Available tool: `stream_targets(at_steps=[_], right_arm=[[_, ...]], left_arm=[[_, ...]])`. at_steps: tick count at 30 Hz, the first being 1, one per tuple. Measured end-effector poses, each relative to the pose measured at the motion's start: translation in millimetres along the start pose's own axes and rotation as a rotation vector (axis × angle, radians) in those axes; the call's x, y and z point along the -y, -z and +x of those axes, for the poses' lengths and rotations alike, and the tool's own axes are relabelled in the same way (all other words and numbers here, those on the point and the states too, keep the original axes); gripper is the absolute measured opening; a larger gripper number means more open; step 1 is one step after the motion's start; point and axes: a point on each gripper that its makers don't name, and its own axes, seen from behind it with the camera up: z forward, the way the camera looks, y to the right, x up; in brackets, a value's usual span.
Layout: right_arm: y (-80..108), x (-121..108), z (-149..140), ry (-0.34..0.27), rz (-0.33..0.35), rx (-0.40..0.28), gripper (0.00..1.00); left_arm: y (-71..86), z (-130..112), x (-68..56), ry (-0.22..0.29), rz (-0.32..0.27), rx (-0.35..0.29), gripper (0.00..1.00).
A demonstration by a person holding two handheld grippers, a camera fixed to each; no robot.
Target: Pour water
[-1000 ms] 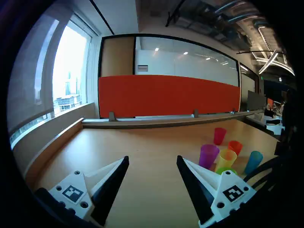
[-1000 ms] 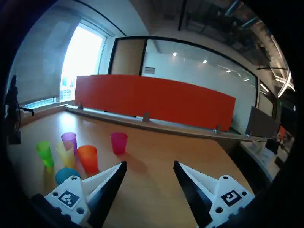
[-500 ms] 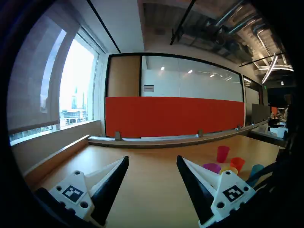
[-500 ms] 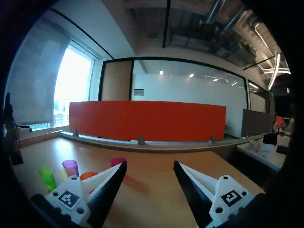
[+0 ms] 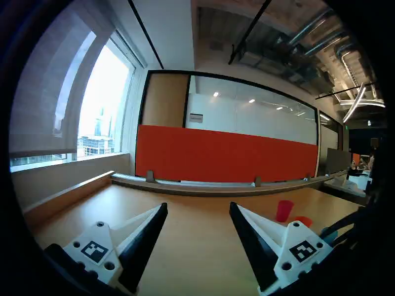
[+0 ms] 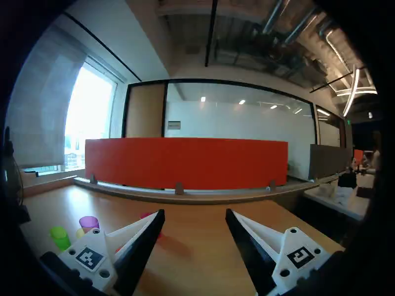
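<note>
Left gripper (image 5: 197, 204): held low over the wooden worktop (image 5: 197, 261), aimed along it toward the orange screen (image 5: 224, 155) at the far edge. Its fingers (image 5: 143, 241) stand wide apart with nothing between them.

Right gripper (image 6: 194, 211): also low over the worktop and facing the screen, fingers spread wide and holding nothing.

Cups, left gripper view: a pink cup (image 5: 284, 210) stands on the worktop to the right of the right-hand finger. An orange cup (image 5: 303, 220) is just beside it, nearer the camera and partly hidden by that finger. Both are upright, long axis vertical, mouths upward.

Cups, right gripper view: a purple cup (image 6: 89, 223), a green cup (image 6: 60, 237) and a yellow cup (image 6: 79, 232) are grouped close together at lower left, beside the left-hand finger. All three are upright with mouths upward. Whether any cup holds water cannot be told.

All the cups are clear of both grippers. A bright window (image 5: 101, 123) runs along the left wall.
</note>
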Motion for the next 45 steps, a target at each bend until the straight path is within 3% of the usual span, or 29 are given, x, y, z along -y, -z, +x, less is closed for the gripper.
stream_targets(at_steps=[9, 14, 23, 29, 36, 45], right_arm=[[1.3, 2.4, 2.5, -0.013, -0.019, -0.004, 0.96], [2.5, -0.6, 6.4, -0.034, -0.038, -0.011, 0.98], [3.6, -8.7, 12.7, 0.005, -0.102, -0.023, 1.00], [1.4, -5.2, 12.9, 0.021, -0.112, -0.014, 0.99], [1.5, -5.1, 14.6, 0.017, -0.121, -0.017, 1.00], [2.9, -5.0, 16.5, 0.012, -0.124, -0.021, 0.99]], left_arm=[[4.1, -4.7, -14.7, -0.024, -0.006, -0.029, 0.93], [5.6, -10.7, -10.7, -0.029, 0.024, -0.050, 0.93], [4.1, -39.1, -9.5, -0.032, 0.041, -0.042, 0.93], [4.1, -49.3, -2.5, -0.048, 0.065, -0.055, 0.93], [4.7, -55.2, 3.6, -0.025, 0.072, -0.062, 0.93], [3.6, -68.9, 2.5, -0.070, 0.085, -0.043, 0.93]])
